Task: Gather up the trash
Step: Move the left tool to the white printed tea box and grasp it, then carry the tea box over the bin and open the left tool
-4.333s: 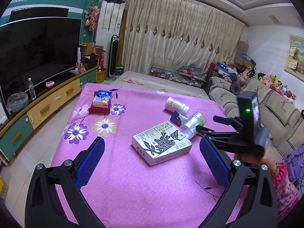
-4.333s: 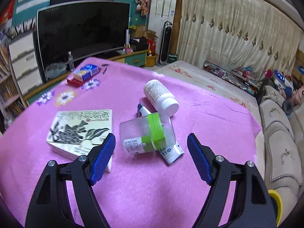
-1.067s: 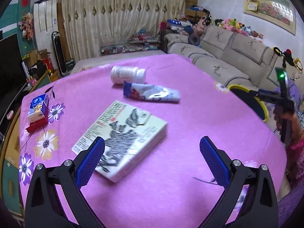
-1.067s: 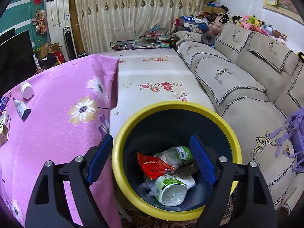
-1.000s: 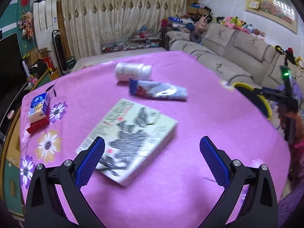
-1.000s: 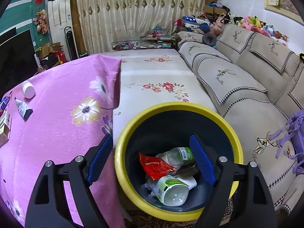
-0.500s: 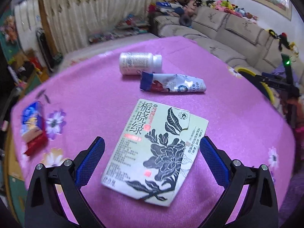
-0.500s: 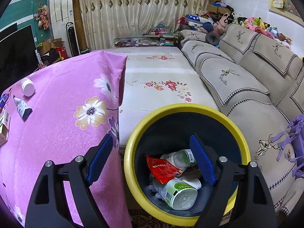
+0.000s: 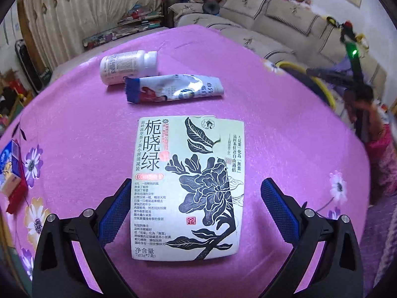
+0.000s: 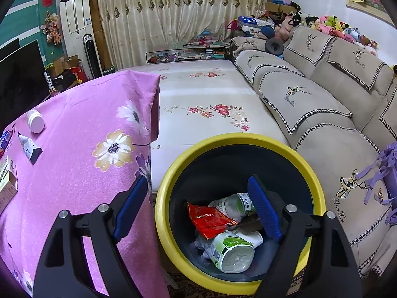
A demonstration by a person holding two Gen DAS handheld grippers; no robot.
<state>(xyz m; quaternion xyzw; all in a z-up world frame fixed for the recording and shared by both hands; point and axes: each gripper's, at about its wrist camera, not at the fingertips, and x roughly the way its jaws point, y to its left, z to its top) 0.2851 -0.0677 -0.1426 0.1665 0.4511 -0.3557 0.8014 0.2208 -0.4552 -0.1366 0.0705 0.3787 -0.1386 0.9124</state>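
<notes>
The tea box (image 9: 187, 186) lies flat on the pink-clothed table (image 9: 285, 134), right between the spread fingers of the left claw (image 9: 196, 207), neither pad clearly touching it. Farther off sit a squeezed tube (image 9: 173, 90) and a white pill bottle (image 9: 127, 67), side by side. Over on the right, the right claw (image 10: 197, 207) hangs wide open and empty above the yellow-rimmed bin (image 10: 173, 173), where a green-labelled jar (image 10: 228, 250) and a red wrapper (image 10: 211, 219) lie inside.
</notes>
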